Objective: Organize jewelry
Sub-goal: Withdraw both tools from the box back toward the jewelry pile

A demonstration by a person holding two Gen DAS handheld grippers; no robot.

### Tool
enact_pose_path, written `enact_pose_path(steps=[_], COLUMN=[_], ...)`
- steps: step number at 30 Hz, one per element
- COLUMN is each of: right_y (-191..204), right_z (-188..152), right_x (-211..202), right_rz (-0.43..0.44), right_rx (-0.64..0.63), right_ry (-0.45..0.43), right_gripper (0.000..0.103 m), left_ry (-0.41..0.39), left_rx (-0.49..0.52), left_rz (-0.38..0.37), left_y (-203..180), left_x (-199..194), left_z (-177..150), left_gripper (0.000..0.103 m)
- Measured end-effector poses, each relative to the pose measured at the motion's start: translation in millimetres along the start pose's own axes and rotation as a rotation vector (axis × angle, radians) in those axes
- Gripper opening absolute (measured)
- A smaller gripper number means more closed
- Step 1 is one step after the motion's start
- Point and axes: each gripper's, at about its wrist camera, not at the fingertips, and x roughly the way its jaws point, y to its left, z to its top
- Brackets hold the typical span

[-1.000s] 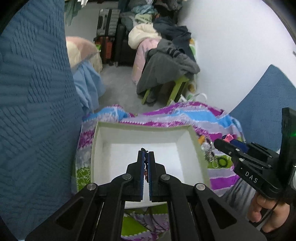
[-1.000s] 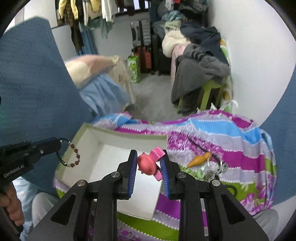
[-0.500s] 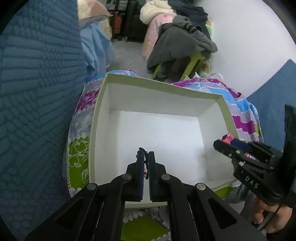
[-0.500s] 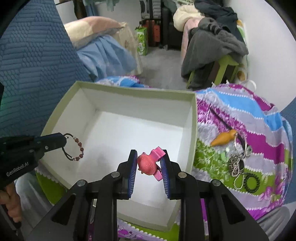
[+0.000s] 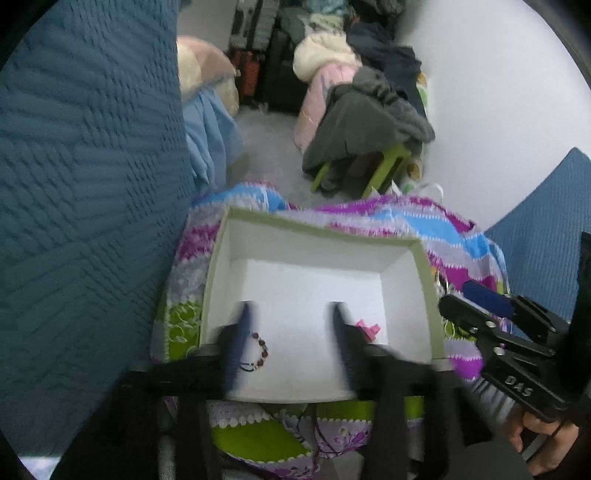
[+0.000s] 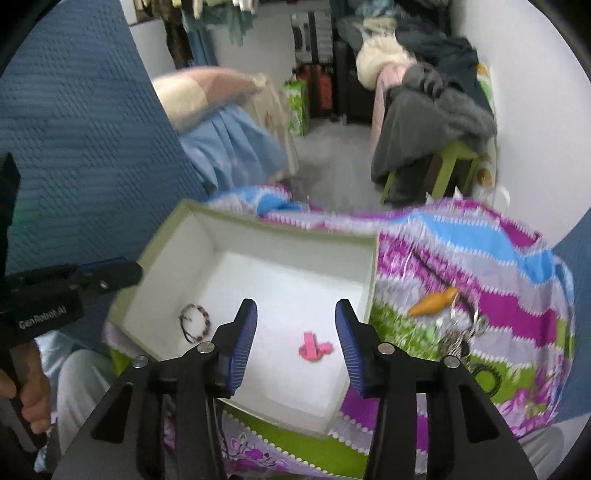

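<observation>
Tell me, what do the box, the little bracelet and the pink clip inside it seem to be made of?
Box: probably cardboard, matte white inside with a pale green rim; thin, straight walls.
Bracelet: small dark reddish beads, perhaps wood or stone, on dark cord.
Pink clip: likely plastic or fabric-covered; too blurred to tell.

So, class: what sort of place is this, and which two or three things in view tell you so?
Probably a lived-in bedroom. Clothes are heaped on a green stool, suitcases stand by the far wall, and garments hang at the top of the right wrist view.

Bracelet [image 5: 258, 350] in white box [image 5: 424, 280]
</observation>
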Motion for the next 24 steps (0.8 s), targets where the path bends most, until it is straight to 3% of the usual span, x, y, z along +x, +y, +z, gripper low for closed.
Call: enact_pose_path(steps=[9, 24], right_y=[-12, -36], right_z=[18, -5], right_x=[-88, -192], right_rz=[0.019, 0.009], right_rx=[-0.003, -0.015], right_ry=[-0.185, -0.366], right_gripper=[0.055, 0.06], left_ry=[-0.167, -0.304], left_rx=[-0.022, 0.001], left_rz=[0.04, 0.037], left_y=[-33, -98], left_x=[-85, -169], left_z=[7, -19], left_gripper=[0.056, 0.056])
